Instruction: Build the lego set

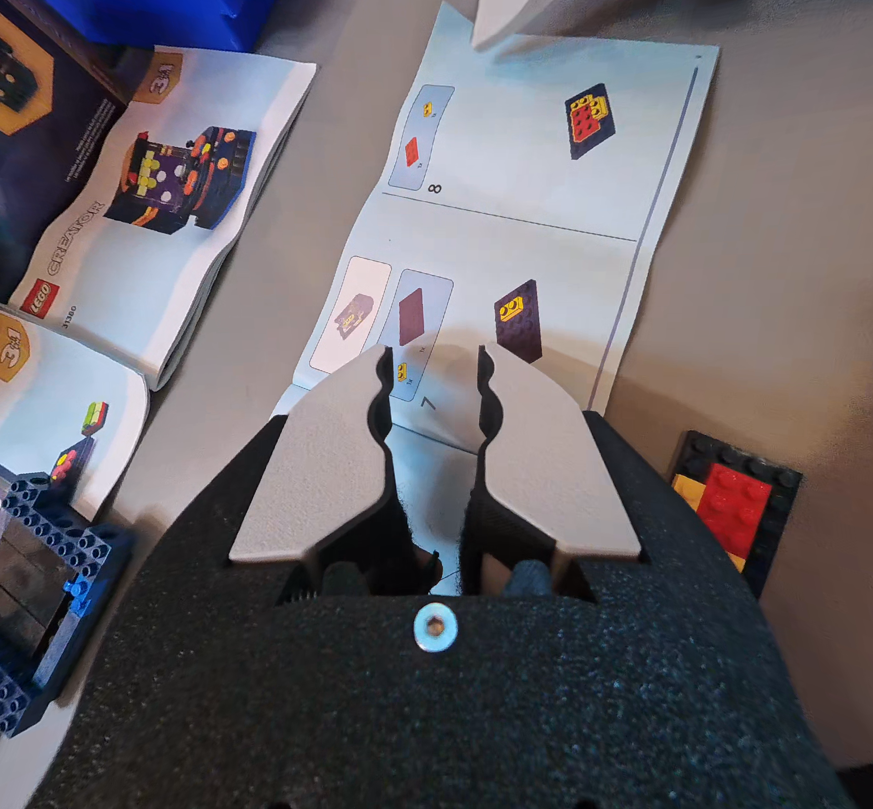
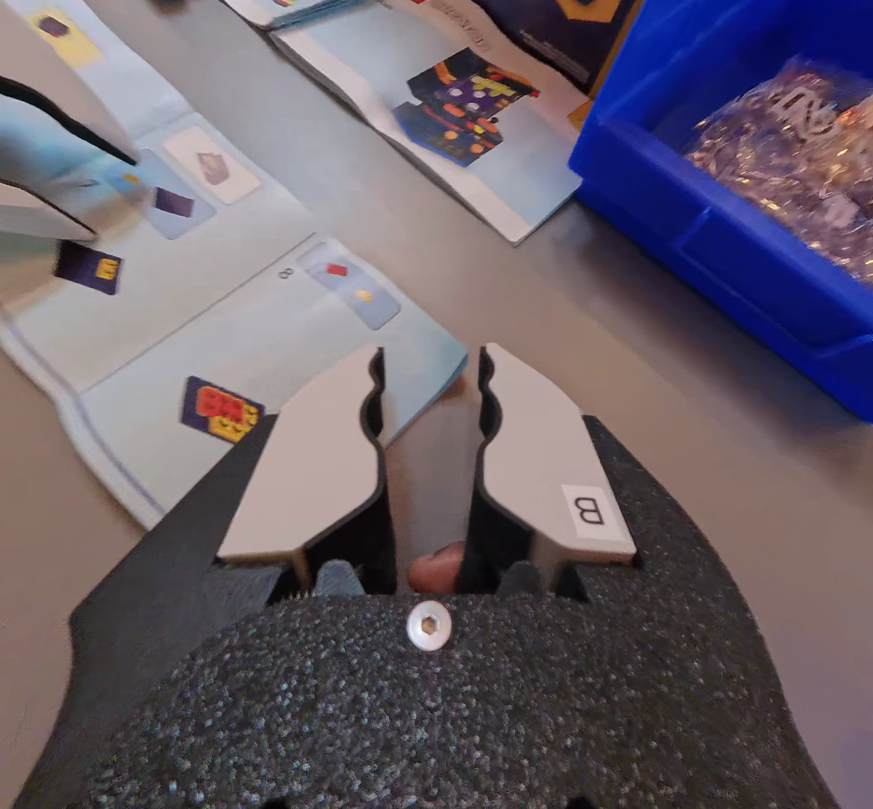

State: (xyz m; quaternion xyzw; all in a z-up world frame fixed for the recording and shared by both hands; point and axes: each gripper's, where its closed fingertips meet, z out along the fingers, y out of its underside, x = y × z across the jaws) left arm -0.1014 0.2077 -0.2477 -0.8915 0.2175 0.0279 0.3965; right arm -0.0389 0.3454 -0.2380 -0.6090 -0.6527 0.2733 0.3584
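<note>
- My left jaws (image 1: pixel 434 352) hang spread and bare over the open pale-blue paper instruction booklet (image 1: pixel 519 219); only this view shows the studded black, red and yellow brick plate (image 1: pixel 737 503) right of them.
- My right jaws (image 2: pixel 431 352) stand spread and bare at that booklet's corner; only here the glossy blue plastic bin (image 2: pixel 685 182) shows crinkly clear bags (image 2: pixel 793 163).

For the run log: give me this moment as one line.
left gripper: open, over open booklet | right gripper: open, at booklet corner | brick plate: on table

Pale blue instruction page (image 1: pixel 543 219), blue bin (image 2: pixel 708 172), red-and-yellow bricks on black plate (image 1: pixel 732 503).
</note>
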